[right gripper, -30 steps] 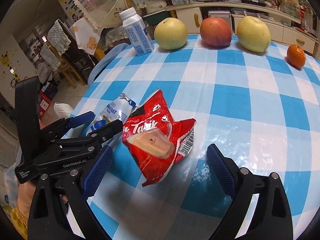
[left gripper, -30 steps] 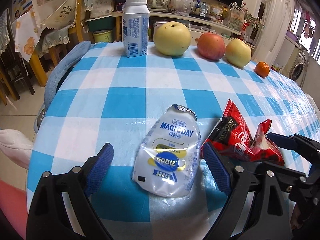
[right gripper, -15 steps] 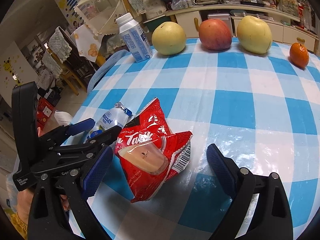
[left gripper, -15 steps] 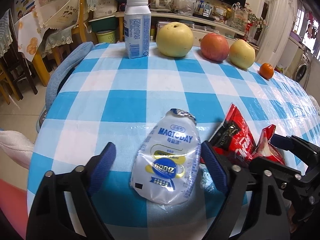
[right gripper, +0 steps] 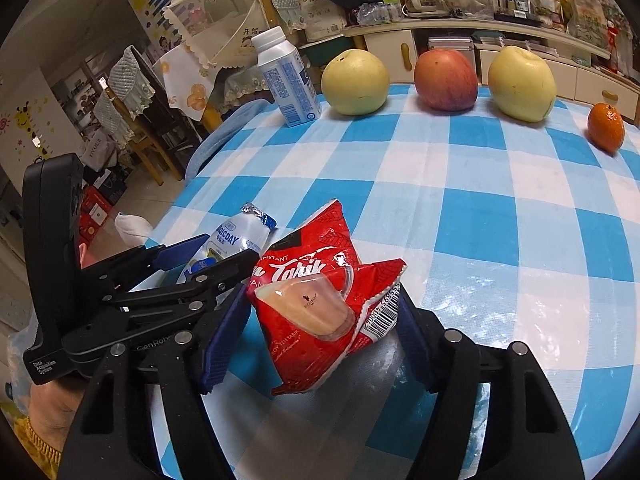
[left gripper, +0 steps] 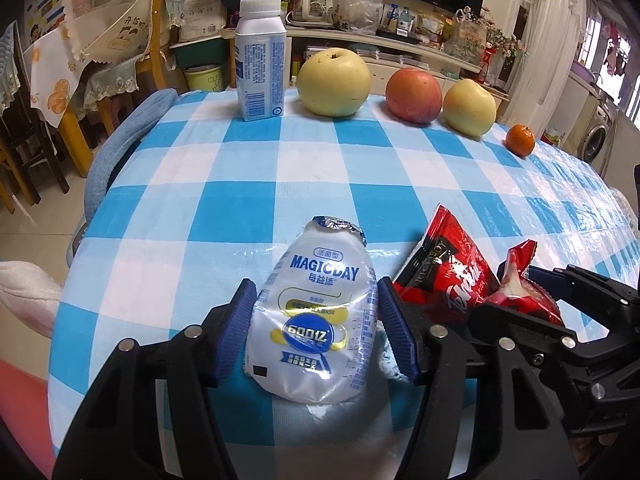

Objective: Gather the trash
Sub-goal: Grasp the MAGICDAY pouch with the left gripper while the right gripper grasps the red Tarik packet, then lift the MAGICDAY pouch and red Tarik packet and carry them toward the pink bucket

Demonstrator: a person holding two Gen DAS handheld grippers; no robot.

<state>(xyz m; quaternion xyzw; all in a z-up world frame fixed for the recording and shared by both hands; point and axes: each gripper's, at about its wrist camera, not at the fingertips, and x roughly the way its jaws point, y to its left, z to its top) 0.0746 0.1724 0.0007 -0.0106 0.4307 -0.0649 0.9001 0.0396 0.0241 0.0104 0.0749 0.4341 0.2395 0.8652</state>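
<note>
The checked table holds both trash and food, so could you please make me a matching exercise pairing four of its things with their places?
Things:
1. white pouch
2. red packet
3. milk bottle
4. small orange

Places:
A. far edge, rightmost of the row
B. between the right gripper's pads
C. far edge, leftmost of the row
D. between the left gripper's pads

Pairs: 1-D, 2-B, 3-C, 4-A

A flattened white MAGICDAY drink pouch [left gripper: 316, 316] (torn foil top pointing away) lies flat on the blue-and-white checked tablecloth [left gripper: 256, 152]. Just to its right lies a crumpled red Tarik instant-drink packet [right gripper: 316, 300], face up, its barcode flap folded over at the right.
</note>
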